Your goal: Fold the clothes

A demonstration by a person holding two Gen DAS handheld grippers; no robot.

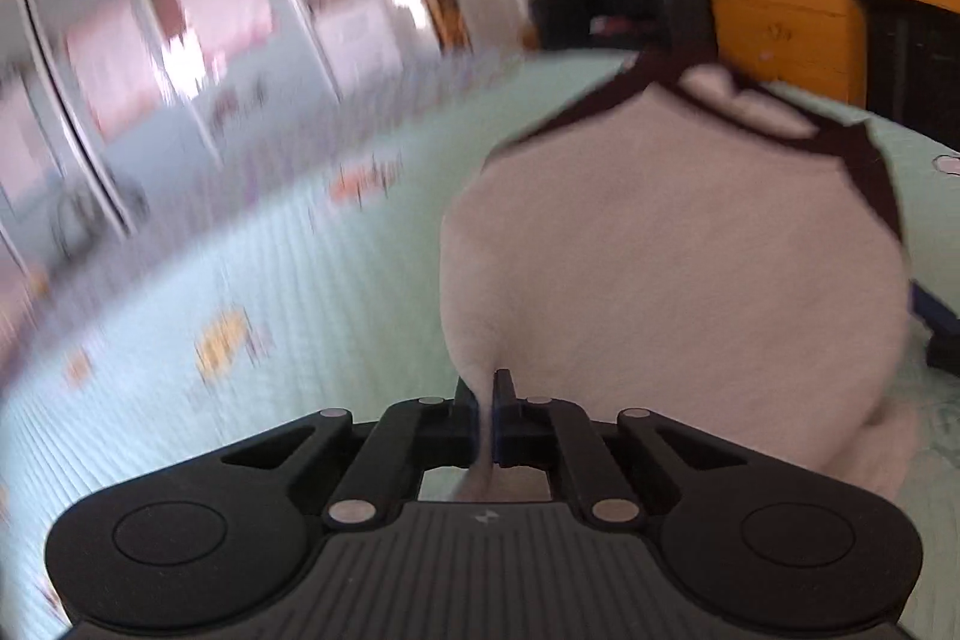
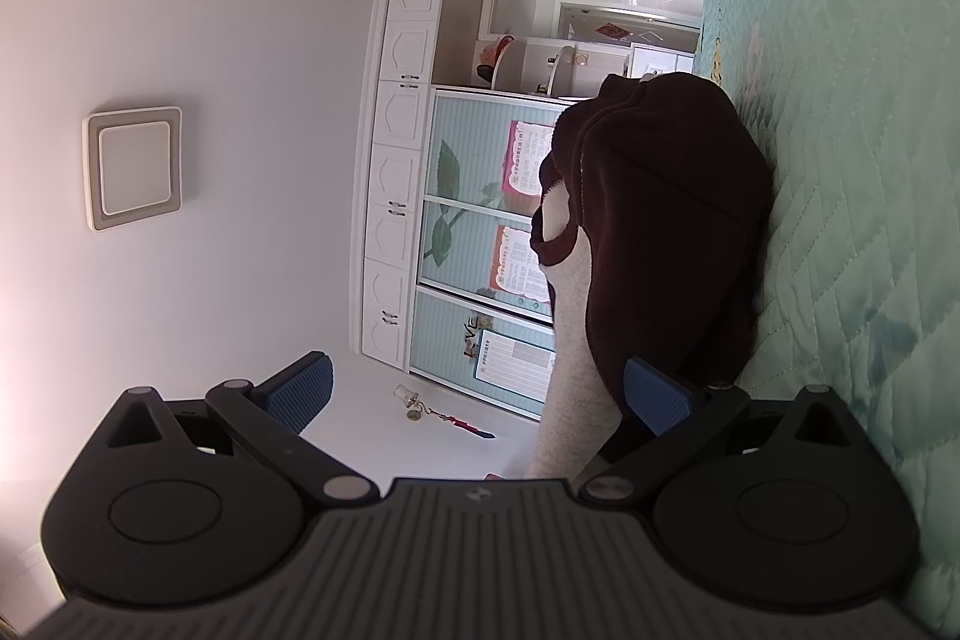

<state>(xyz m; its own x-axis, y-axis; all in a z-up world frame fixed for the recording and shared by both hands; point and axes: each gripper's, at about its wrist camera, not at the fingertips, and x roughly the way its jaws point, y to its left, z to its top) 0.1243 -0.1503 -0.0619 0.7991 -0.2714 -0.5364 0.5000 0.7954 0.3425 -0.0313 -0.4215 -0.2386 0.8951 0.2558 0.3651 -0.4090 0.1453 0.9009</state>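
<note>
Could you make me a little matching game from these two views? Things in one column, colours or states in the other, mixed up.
Things:
1. left gripper
2. right gripper
3. bedspread
4. sleeve

States or colours:
a. dark brown
b. open
c. shut on the white garment
d. pale green, quilted

Pairs: 1-c, 2-b, 3-d, 4-a
</note>
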